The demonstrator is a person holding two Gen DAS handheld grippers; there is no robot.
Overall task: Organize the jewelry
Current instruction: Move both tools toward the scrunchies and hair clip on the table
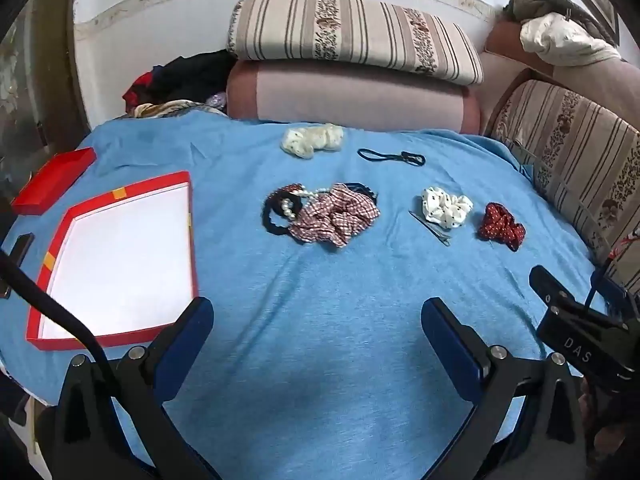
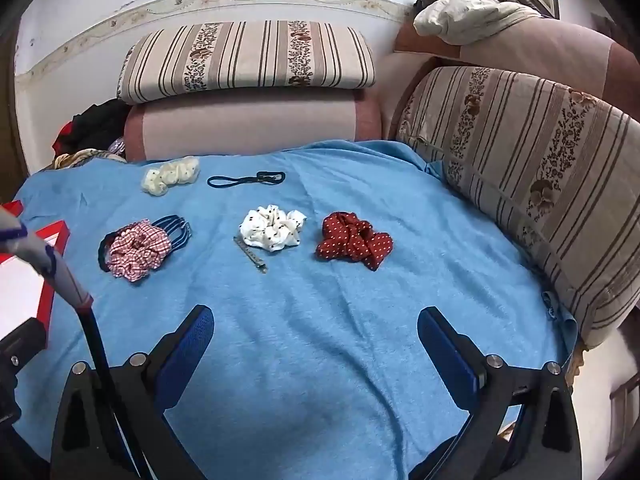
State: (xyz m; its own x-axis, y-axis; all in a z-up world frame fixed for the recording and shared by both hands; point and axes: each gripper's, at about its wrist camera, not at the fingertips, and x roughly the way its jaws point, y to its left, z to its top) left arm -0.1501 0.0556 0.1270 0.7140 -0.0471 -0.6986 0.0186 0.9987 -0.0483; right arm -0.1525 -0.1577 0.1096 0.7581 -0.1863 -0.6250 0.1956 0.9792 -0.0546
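On the blue cloth (image 1: pixel 320 320) lie hair pieces: a red-checked scrunchie (image 1: pixel 336 216) (image 2: pixel 136 250) with a pearl string (image 1: pixel 294 204) and a black band (image 1: pixel 276 220), a white dotted scrunchie (image 1: pixel 446 206) (image 2: pixel 274 226), a red dotted scrunchie (image 1: pixel 500 226) (image 2: pixel 354 242), a metal clip (image 1: pixel 430 228) (image 2: pixel 250 254), a cream scrunchie (image 1: pixel 312 140) (image 2: pixel 170 176) and a dark elastic (image 1: pixel 390 157) (image 2: pixel 246 179). An empty red-rimmed box (image 1: pixel 192 240) sits at the left. My left gripper (image 1: pixel 318 316) and right gripper (image 2: pixel 316 322) hover open and empty over the near cloth.
A red lid (image 1: pixel 52 180) lies beyond the box. Striped cushions (image 2: pixel 248 60) and a sofa arm (image 2: pixel 540 152) border the cloth at the back and right. Dark clothes (image 1: pixel 180 76) are piled at the back left. The other gripper's body (image 1: pixel 580 328) shows at the right edge.
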